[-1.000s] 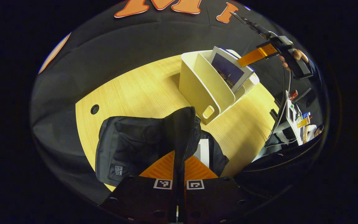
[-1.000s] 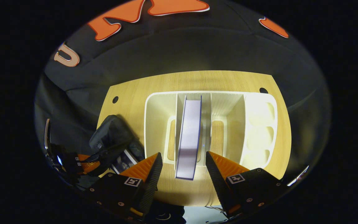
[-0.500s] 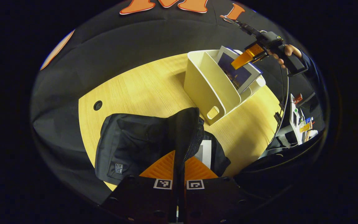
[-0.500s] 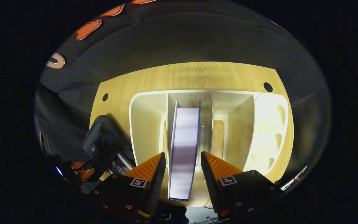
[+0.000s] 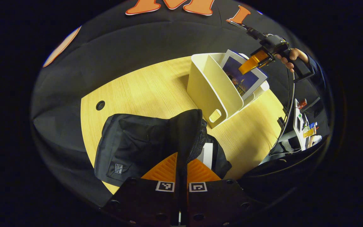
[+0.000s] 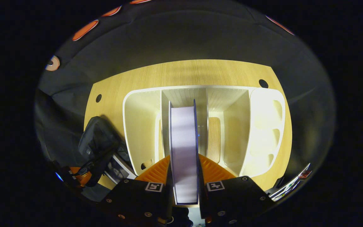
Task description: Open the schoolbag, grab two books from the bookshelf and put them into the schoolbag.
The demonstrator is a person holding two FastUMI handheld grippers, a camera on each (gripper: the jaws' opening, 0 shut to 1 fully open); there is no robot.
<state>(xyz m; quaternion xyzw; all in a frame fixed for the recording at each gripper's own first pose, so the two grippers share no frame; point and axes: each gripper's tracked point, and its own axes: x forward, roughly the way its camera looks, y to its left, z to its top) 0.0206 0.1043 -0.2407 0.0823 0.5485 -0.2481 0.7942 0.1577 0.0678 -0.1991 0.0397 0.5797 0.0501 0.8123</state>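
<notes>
The black schoolbag lies on the wooden table, and my left gripper is shut on its raised zipper flap. A white-edged book shows inside the opening. Farther off stands the white bookshelf with a book in a middle slot; a hand holds my right gripper at its top. From above, my right gripper is shut on that upright book, both fingers pressing its covers. The bookshelf lies below, with the schoolbag at lower left.
The wooden table has round cable holes near its edges. My left gripper holds the bag flap beside the book in the bag. A cable hangs by the right table edge, with desk clutter beyond.
My right gripper came down over the book in the shelf and its fingers went from wide apart to pressing on the book. The left gripper keeps holding the bag flap up.
</notes>
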